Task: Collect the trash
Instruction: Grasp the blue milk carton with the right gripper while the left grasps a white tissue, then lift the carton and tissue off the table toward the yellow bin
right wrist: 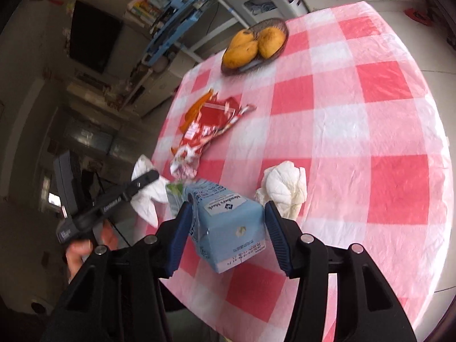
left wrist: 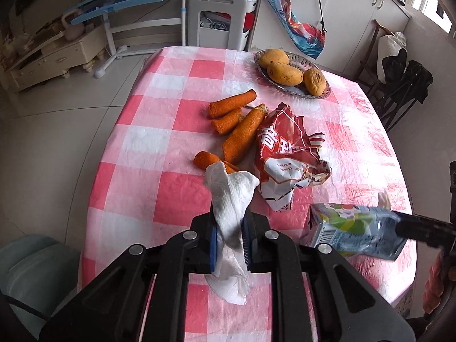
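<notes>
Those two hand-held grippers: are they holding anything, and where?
Left hand-held gripper pinches a white paper towel around its middle. Right hand-held gripper brackets a blue carton at its sides; contact is unclear.

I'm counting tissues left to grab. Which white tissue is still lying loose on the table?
The balled tissue beside the blue carton; the other tissue is pinched in the left gripper.

Pale tiled floor (left wrist: 57,131), cream drawer cabinet (left wrist: 54,57), white cupboards (left wrist: 364,14) (window beside them).
</notes>
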Demonstrator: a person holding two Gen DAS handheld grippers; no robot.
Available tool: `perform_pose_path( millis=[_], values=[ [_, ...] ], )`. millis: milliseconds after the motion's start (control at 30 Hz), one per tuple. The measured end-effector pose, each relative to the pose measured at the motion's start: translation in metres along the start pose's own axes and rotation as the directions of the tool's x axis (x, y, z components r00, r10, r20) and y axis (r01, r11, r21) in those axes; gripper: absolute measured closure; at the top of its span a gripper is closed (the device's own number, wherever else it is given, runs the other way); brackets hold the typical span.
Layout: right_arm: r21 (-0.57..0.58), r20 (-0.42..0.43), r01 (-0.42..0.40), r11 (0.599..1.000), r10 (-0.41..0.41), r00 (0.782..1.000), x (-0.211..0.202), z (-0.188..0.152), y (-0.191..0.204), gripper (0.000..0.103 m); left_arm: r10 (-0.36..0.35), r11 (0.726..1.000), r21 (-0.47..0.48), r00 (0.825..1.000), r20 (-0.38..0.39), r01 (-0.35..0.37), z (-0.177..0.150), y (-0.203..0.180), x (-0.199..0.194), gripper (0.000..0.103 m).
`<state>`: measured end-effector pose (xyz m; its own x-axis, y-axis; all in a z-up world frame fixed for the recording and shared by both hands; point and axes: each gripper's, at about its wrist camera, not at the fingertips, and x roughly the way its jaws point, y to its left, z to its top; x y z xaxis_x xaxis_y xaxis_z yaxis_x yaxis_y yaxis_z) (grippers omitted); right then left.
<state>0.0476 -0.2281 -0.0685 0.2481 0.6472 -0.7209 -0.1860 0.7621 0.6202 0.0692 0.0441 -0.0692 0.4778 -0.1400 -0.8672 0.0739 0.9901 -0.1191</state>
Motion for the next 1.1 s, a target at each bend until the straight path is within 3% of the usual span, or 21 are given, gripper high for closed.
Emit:
perform_pose_path(
  millis=[33,67,133,200,500,667,733,767,800,833,967,1100],
  values=[
    [-0.044,-0.030,0.009,0.999,-0.010,1.000,0.003,-0.005,0.007,0.036,-0.003,1.000,0.003,1.000,-0.007,0.003,-0.002,0.001,0.000,0.089],
    [-0.087,-0.033,0.036,0.996,-0.039,0.999,0.003,-0.008,0.014,0.035,-0.004,1.000,0.005,1.000,-0.012,0.004,-0.003,0.001,0.002,0.089],
    [-0.134,0.001,0.114,0.984,-0.115,0.993,0.000,-0.012,0.022,0.027,-0.009,1.000,0.003,1.000,-0.021,0.009,-0.004,0.002,0.003,0.089],
    [-0.159,0.041,0.141,0.977,-0.136,0.990,0.001,-0.011,0.027,0.024,-0.014,1.000,0.004,1.000,-0.024,0.014,-0.003,0.002,0.003,0.089],
    [-0.261,-0.035,0.058,0.964,-0.069,0.997,0.044,-0.011,0.055,0.024,-0.021,1.000,0.016,0.999,-0.026,0.021,0.001,-0.001,0.004,0.089],
    [-0.375,-0.138,0.061,0.925,-0.121,0.983,0.078,-0.032,0.079,0.024,-0.024,1.000,0.015,1.000,-0.017,0.024,0.002,0.000,0.002,0.089],
    [-0.429,-0.129,0.106,0.897,-0.177,0.976,0.087,-0.039,0.085,0.028,-0.026,1.000,0.013,1.000,-0.017,0.026,0.002,0.000,0.001,0.089],
    [-0.457,-0.113,0.121,0.881,-0.193,0.975,0.088,-0.043,0.089,0.034,-0.028,1.000,0.013,0.999,-0.015,0.028,0.002,0.000,0.001,0.089],
    [-0.467,-0.120,0.118,0.876,-0.195,0.974,0.089,-0.044,0.090,0.048,-0.029,0.999,0.014,0.999,-0.013,0.030,0.002,-0.001,0.000,0.089],
    [-0.468,-0.113,0.125,0.875,-0.199,0.973,0.088,-0.044,0.090,0.051,-0.034,0.999,0.013,0.999,-0.009,0.034,0.002,-0.001,-0.001,0.089],
    [-0.436,-0.028,0.176,0.883,-0.208,0.978,0.072,-0.034,0.082,0.051,-0.086,0.996,0.008,0.995,0.054,0.086,0.004,-0.003,-0.015,0.089],
    [-0.364,0.090,0.153,0.919,-0.129,0.988,0.036,-0.021,0.074,0.051,-0.153,0.988,0.017,0.973,0.175,0.152,0.007,-0.007,-0.041,0.089]
  ],
)
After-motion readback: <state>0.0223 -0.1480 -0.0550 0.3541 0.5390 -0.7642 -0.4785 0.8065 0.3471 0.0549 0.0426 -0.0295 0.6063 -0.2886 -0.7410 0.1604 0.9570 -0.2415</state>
